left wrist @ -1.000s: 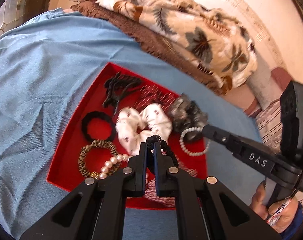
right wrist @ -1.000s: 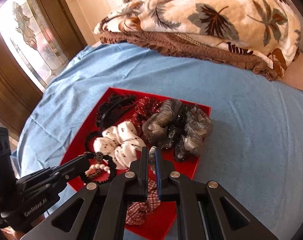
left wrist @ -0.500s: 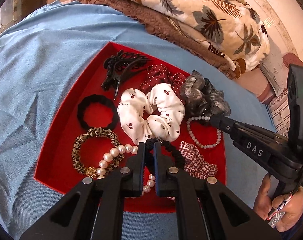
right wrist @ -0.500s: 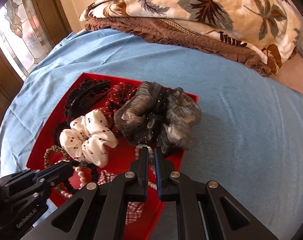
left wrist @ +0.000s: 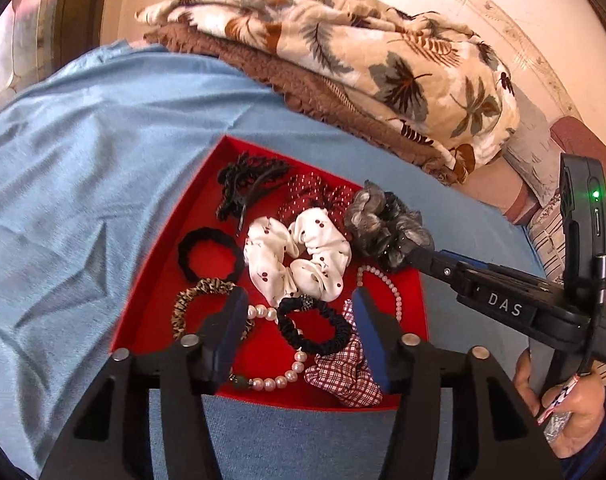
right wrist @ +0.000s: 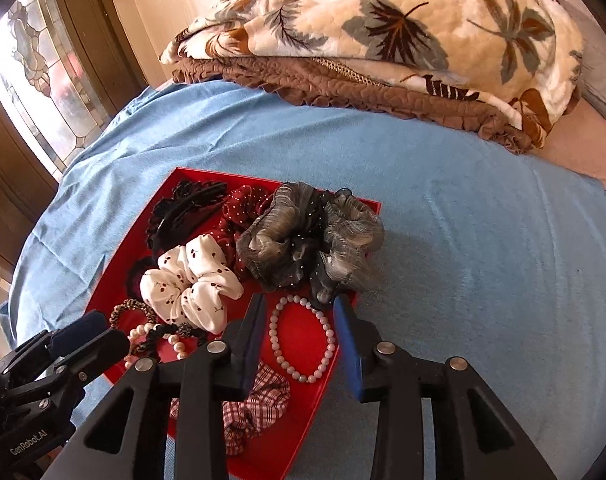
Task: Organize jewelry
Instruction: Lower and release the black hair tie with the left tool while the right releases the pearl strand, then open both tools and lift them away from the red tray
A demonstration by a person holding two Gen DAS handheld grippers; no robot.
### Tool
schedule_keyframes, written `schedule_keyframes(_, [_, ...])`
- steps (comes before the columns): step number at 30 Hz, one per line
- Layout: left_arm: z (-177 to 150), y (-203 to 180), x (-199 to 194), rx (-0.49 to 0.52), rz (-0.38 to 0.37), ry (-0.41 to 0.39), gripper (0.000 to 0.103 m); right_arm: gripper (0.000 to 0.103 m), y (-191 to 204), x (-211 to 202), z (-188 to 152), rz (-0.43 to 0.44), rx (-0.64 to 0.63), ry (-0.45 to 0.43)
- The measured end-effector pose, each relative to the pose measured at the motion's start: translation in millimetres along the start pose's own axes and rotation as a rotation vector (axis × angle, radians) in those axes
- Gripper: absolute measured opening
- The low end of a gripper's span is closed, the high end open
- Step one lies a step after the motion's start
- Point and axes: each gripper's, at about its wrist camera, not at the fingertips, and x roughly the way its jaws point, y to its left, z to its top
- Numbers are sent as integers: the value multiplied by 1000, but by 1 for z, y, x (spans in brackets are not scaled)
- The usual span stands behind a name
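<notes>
A red tray [left wrist: 159,280] [right wrist: 119,268] on the blue bedsheet holds hair ties and bracelets. My left gripper [left wrist: 299,312] is open above a black beaded hair tie [left wrist: 315,328] lying in the tray, beside a large-pearl bracelet [left wrist: 275,380]. My right gripper [right wrist: 299,312] is open above a small-bead pink bracelet [right wrist: 303,340] lying in the tray. Also in the tray are a white cherry scrunchie [left wrist: 299,256] [right wrist: 191,284], a grey scrunchie [left wrist: 387,228] [right wrist: 311,240], a plaid scrunchie [left wrist: 343,372] [right wrist: 255,408], a leopard tie [left wrist: 199,300], a black tie [left wrist: 207,252] and a black claw clip [left wrist: 247,188] [right wrist: 187,212].
A folded leaf-print blanket [left wrist: 363,64] [right wrist: 403,28] over a brown quilt lies behind the tray. A stained-glass window [right wrist: 35,68] is at the left. The blue sheet [right wrist: 483,260] stretches to the right of the tray.
Both grippers have opened. The black beaded hair tie has dropped from the left one and the pink bead bracelet from the right one; both now lie in the tray.
</notes>
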Motion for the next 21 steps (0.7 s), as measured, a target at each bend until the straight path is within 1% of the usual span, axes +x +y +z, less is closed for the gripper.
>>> schedule_keyframes(3, [-1,-5,-9,30,30,-37,64,38,-1,-8,-5,13,12,-6])
schedule_keyframes(6, [-3,-12,-17,67,88,-82,71,38,-1,-17,-13,19,14,-10])
schedule_keyframes(9, [-5,-17,-24,95,141,-120,72,39,-1,-25,-21,20,18,-18])
schedule_keyframes(12, [-7,-20,-27,104,170,-137,74,41,-3,-32,-30,11,21,-28])
schedule_keyframes(14, [-9,-19,-29,103,182,-140,75,45,-4,-35,-35,4,23,-31])
schedule_keyframes(18, [-12,-17,-29,103,220,-137,75,45,-8,-39,-46,-4,30,-25])
schedule_keyframes(21, [-14,-17,-30,104,234,-138,75,46,-10,-41,-55,-11,34,-18])
